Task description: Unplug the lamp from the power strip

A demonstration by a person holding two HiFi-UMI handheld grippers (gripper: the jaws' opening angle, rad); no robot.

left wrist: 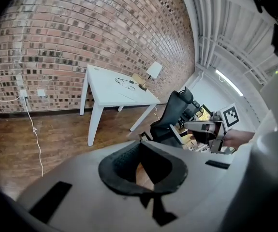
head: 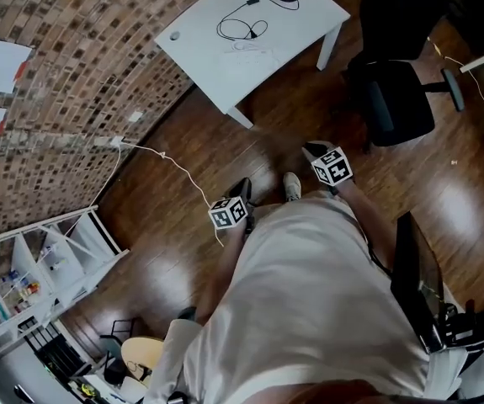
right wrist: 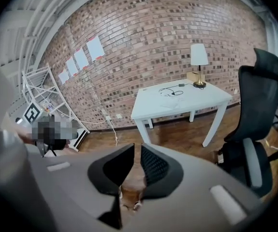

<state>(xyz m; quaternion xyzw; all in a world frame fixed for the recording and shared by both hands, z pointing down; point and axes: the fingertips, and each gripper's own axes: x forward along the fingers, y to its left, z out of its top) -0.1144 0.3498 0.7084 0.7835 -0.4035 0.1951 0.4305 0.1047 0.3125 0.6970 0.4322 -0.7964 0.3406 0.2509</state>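
A brick wall (right wrist: 168, 33) stands far ahead of both pairs of jaws, with a wood floor (left wrist: 13, 144) below them. A white table (right wrist: 177, 103) stands against the wall, well beyond the jaws. A black office chair (right wrist: 259, 110) is to the right of the right jaws and nearer than the table.

The left gripper (left wrist: 139, 146) has its jaws clenched tip to tip, with nothing in them. The right gripper (right wrist: 137, 151) has its jaws drawn in to a thin slit, also empty.

The lamp (right wrist: 199, 57) stands at the table's far right end, well apart from both pairs of jaws. Its black cord (head: 242, 30) lies looped on the tabletop. A white cord (left wrist: 35, 129) runs from the wall down across the floor, left of the left jaws.
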